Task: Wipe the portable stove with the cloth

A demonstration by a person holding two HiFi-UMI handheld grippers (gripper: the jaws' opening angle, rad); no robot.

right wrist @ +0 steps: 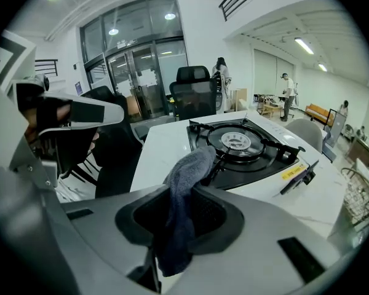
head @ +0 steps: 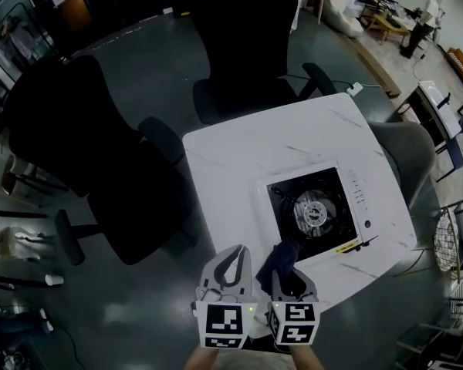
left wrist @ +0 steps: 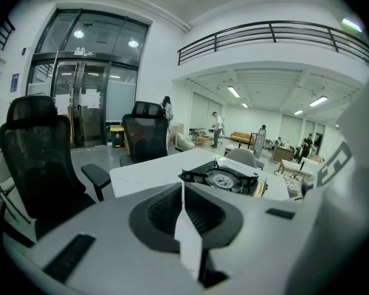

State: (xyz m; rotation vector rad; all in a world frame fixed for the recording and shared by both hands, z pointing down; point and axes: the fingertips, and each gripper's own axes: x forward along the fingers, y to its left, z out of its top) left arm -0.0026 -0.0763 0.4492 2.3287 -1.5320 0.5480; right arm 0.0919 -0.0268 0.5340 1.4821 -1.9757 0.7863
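- Viewing from the head camera, we find the portable stove (head: pixel 318 211) on the right part of the white table (head: pixel 243 156), with its black burner top facing up and a white control strip along its far-right side.
- We read the right gripper (right wrist: pixel 184 196) as clamped on the cloth (right wrist: pixel 192 168): the dark blue fabric is pinched between the two jaws, one end bulging above them and the other hanging below.
- We locate the cloth at the stove's near-left corner. In the head view its upper end overlaps that corner. In the right gripper view it stands just in front of the black pan support.
- We cannot tell from any view whether the cloth touches the stove surface or hangs just above it.
- We read the left gripper (left wrist: pixel 183 194) as closed with nothing in it: in the left gripper view its jaws meet along one thin line and no item lies between them.
- We place the left gripper just beside the right one, on its left, at the table's near edge. The cloth is apart from it, and the stove lies ahead and to its right.
- We note a yellow label (head: pixel 346 246) on the stove's near-right edge.
- We note two black office chairs beside the table: one (head: pixel 62 129) on the left and one (head: pixel 243 45) at the far side.
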